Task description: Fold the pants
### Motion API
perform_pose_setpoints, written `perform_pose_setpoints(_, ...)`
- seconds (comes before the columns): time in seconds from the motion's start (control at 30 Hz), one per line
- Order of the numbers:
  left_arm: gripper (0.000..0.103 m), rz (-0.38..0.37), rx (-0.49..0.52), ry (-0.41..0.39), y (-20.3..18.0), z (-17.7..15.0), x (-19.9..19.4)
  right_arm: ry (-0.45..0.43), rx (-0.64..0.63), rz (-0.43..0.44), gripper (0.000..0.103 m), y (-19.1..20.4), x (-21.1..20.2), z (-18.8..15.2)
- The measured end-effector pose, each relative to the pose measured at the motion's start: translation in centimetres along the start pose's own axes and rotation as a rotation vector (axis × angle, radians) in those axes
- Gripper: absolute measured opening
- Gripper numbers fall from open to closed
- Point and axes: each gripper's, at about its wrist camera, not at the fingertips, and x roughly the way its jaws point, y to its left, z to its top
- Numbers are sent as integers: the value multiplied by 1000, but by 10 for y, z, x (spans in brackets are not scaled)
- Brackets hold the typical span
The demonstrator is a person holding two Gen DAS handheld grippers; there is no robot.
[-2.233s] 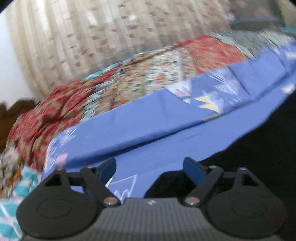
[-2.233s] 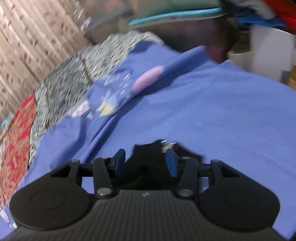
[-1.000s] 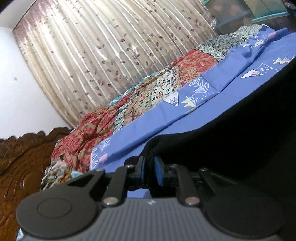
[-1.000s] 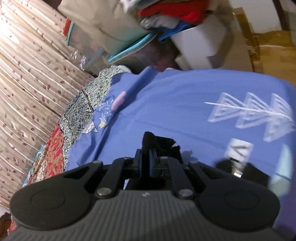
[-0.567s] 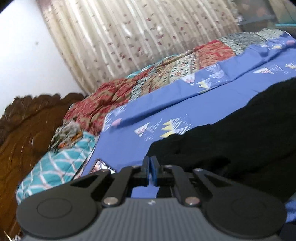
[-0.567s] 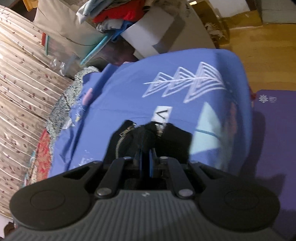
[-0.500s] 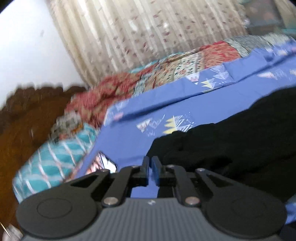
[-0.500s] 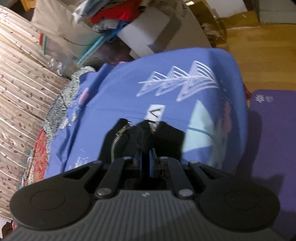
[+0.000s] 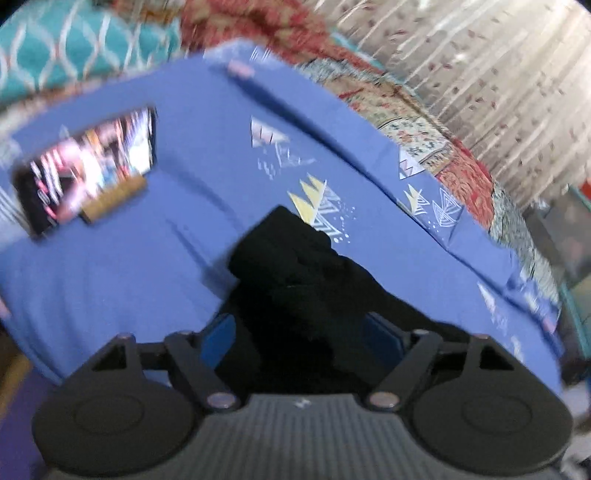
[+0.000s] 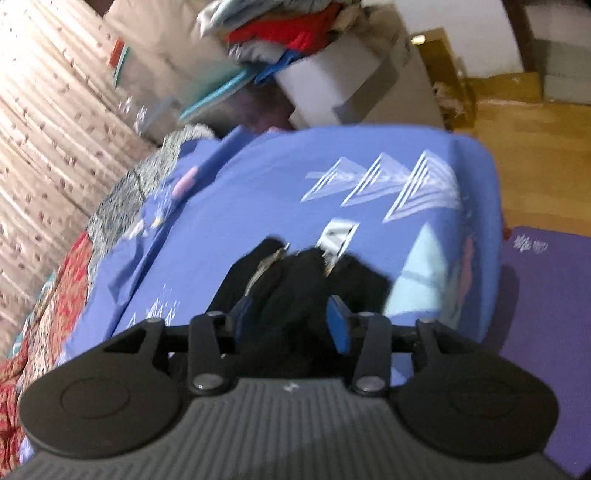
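One pair of black pants (image 9: 295,280) lies bunched on the blue bedsheet (image 9: 110,266), running toward twelve o'clock between both tools. The left gripper (image 9: 301,332) and right gripper (image 10: 291,317) stand spread wide, gripping nothing, probably to let the cloth settle. Only the right view shows the zipper (image 10: 264,271); only the left shows a phone (image 9: 88,173) at ten o'clock.

Home bedroom, bed under a blue sheet (image 9: 110,280) printed with triangles, patchwork quilt (image 9: 454,147) along its far side, leaf-print curtains (image 9: 498,59), teal patterned pillow (image 9: 74,48), heaped clothes (image 10: 288,33) on a box, wooden floor (image 10: 535,147), purple mat (image 10: 546,314)
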Motion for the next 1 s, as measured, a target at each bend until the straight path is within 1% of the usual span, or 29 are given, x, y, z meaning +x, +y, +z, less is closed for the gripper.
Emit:
perform_pose_setpoints(0.03,77,-1,-17,10,1,1,8,20,6,-4,56,-2,6,-1)
perform_pose_setpoints(0.1,65,0,-31,25,-3,2,24,55,18,-20,57,0,22,-3)
perform_pose_setpoints(0.13,45,-3,-29,31,-6,1,31,65,21,-37,55,1,30,-4)
perform_pose_setpoints(0.17,21,-3,-24,36,-11,-1,36,79,19,-50,34,2,38,-5)
perform_pose_setpoints(0.2,10,3,-18,39,-14,-2,39,88,6,-56,17,4,42,-5)
perform_pose_setpoints(0.23,6,6,-16,41,-16,-2,40,89,-23,-73,8,9,46,-6)
perform_pose_setpoints(0.3,5,-10,-32,22,-18,-2,32,48,-46,-77,7,14,41,-2)
perform_pose_setpoints(0.4,5,-65,-54,-5,-15,-3,5,-38,-12,-39,5,15,19,13)
perform_pose_setpoints(0.47,5,-77,-66,-18,-8,-7,-11,-84,-13,-45,3,11,7,19)
perform_pose_setpoints(0.5,5,-75,-74,-13,-2,-11,-16,-86,-18,-44,3,7,4,21)
perform_pose_setpoints(0.57,6,-51,-87,10,11,-23,-18,-53,-32,-69,3,0,7,18)
perform_pose_setpoints(0.63,6,-3,-103,46,25,-37,-11,-17,-79,-135,3,-6,15,6)
perform_pose_setpoints(0.67,6,14,-119,62,32,-44,-6,-1,-79,-162,3,-11,20,1)
perform_pose_setpoints(0.73,6,12,-144,65,40,-52,-1,40,-62,-208,3,-19,32,-6)
perform_pose_setpoints(0.77,9,17,-133,58,39,-53,0,60,-63,-225,5,-21,38,-8)
perform_pose_setpoints(0.8,10,34,-108,52,36,-52,0,67,-67,-232,8,-21,40,-9)
perform_pose_setpoints(0.83,13,48,-84,48,33,-51,0,62,-74,-232,12,-19,38,-9)
perform_pose_setpoints(0.87,23,66,-63,43,29,-49,-1,39,-72,-234,19,-18,34,-7)
perform_pose_setpoints(0.9,24,73,-50,38,27,-47,-3,9,-60,-232,24,-16,27,-5)
perform_pose_setpoints(0.93,28,64,-46,35,26,-45,-5,-35,-42,-225,33,-15,17,-2)
perform_pose_setpoints(0.97,36,59,-48,30,26,-44,-8,-84,-36,-209,34,-11,6,-1)
perform_pose_setpoints(1.0,42,58,-50,26,27,-43,-12,-140,-63,-161,34,-3,-8,0)
